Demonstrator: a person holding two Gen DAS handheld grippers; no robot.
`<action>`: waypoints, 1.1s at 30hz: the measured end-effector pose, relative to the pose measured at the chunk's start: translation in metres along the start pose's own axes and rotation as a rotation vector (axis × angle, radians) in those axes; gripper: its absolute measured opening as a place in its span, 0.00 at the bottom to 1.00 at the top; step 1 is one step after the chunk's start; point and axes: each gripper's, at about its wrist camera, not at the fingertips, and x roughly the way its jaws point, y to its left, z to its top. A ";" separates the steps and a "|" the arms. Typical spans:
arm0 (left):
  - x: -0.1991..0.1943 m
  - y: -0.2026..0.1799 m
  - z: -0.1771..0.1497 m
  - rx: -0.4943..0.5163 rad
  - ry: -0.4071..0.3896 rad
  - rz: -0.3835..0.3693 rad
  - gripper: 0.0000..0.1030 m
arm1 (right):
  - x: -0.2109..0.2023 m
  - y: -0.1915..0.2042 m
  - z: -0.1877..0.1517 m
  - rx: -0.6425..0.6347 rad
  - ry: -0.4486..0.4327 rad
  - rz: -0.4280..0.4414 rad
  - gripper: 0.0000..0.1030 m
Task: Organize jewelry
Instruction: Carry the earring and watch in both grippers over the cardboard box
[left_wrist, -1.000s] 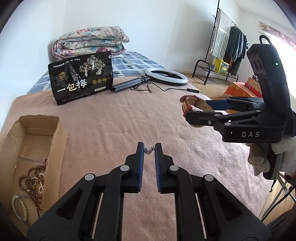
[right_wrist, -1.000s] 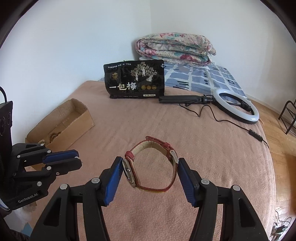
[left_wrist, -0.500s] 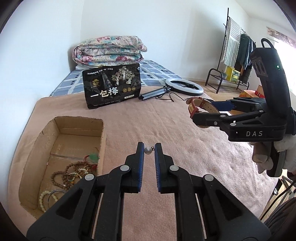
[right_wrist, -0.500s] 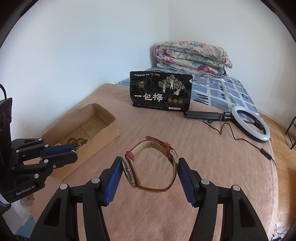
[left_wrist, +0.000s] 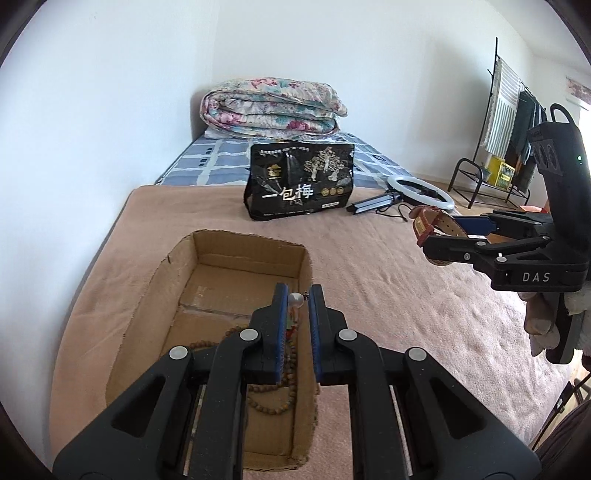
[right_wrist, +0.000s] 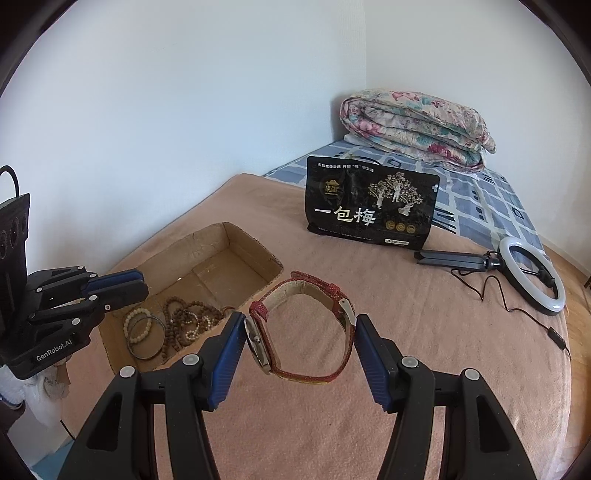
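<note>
A small pearl piece is pinched near the tips of the left gripper, whose fingers are nearly together on it, above the open cardboard box. Bead bracelets are seen lying on the box floor. A red-strapped watch is clamped across its loop between the blue pads of the right gripper, face against the left pad, held over the blanket just beside the box.

The box is set on a pinkish-brown blanket spread over a bed by a white wall. A black bag printed "一包梅" is stood farther back, with a ring light beside it and a folded floral quilt behind. "DAS" and "GenRobot.AI" are read on the grippers' bodies.
</note>
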 end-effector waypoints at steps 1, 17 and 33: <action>-0.001 0.006 0.001 -0.006 -0.004 0.009 0.09 | 0.003 0.002 0.003 0.003 0.000 0.006 0.60; 0.018 0.073 0.003 -0.092 0.007 0.082 0.09 | 0.057 0.037 0.029 0.007 0.034 0.067 0.60; 0.045 0.092 -0.003 -0.113 0.043 0.080 0.09 | 0.102 0.055 0.032 -0.011 0.072 0.085 0.60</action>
